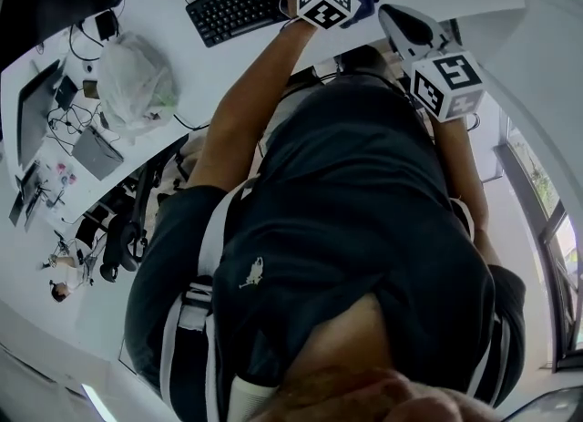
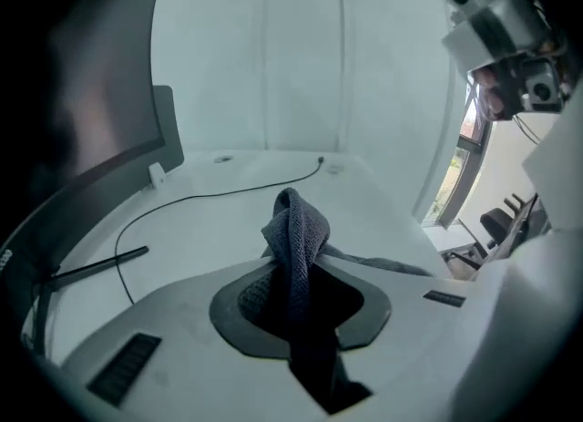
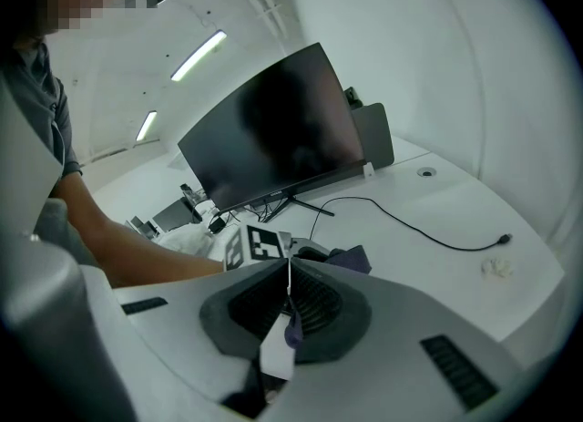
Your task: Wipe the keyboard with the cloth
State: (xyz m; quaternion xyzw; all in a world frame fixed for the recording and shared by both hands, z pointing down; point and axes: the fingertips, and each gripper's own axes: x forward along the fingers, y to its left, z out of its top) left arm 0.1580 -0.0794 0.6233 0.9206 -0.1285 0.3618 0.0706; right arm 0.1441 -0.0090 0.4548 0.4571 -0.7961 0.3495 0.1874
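near the keyboard (image 1: pixel 239 5), the left tool (image 2: pixel 293 270) pinches the grey cloth (image 2: pixel 293 227); the right tool (image 3: pixel 289 288) has jaws together

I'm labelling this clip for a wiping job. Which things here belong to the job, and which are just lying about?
In the job:
cloth, clamped in the left gripper
keyboard

Lying about:
monitor
plastic bag
cable
small white crumpled scrap
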